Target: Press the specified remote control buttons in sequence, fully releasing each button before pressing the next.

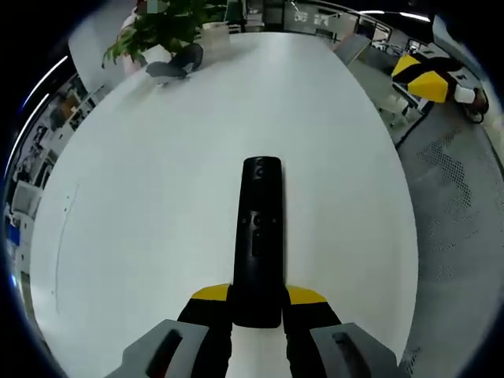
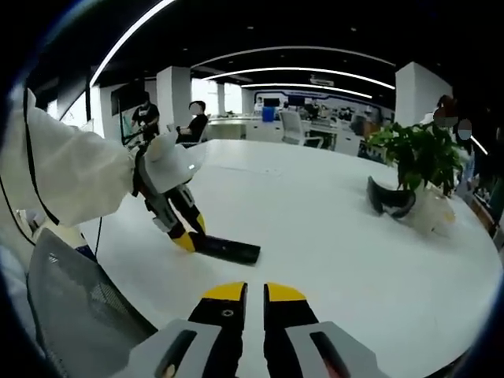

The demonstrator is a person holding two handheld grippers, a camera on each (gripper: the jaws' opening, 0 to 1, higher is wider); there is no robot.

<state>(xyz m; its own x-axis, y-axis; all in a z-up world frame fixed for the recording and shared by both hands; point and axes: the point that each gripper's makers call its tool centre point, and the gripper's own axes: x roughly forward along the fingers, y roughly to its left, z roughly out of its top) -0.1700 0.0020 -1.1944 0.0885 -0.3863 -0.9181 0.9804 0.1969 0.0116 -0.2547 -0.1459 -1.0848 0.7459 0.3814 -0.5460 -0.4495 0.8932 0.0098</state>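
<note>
A long black remote control (image 1: pixel 260 236) lies flat on the white table (image 1: pixel 157 173), buttons up, pointing away from me. My left gripper (image 1: pixel 258 298) is shut on its near end, yellow-tipped jaws pressed against both sides. In the right gripper view the same remote (image 2: pixel 228 250) rests on the table with the left gripper (image 2: pixel 187 236) clamped on its end, held by a white-sleeved arm (image 2: pixel 71 173). My right gripper (image 2: pixel 253 295) hovers above the table a little short of the remote, its yellow-tipped jaws nearly together with nothing between them.
A potted green plant (image 2: pixel 421 161) and a dark curved object (image 2: pixel 390 201) stand at the table's far side. A mesh chair back (image 2: pixel 79 315) is close on the left. People stand in the office behind. The table edge drops to grey floor (image 1: pixel 457 236).
</note>
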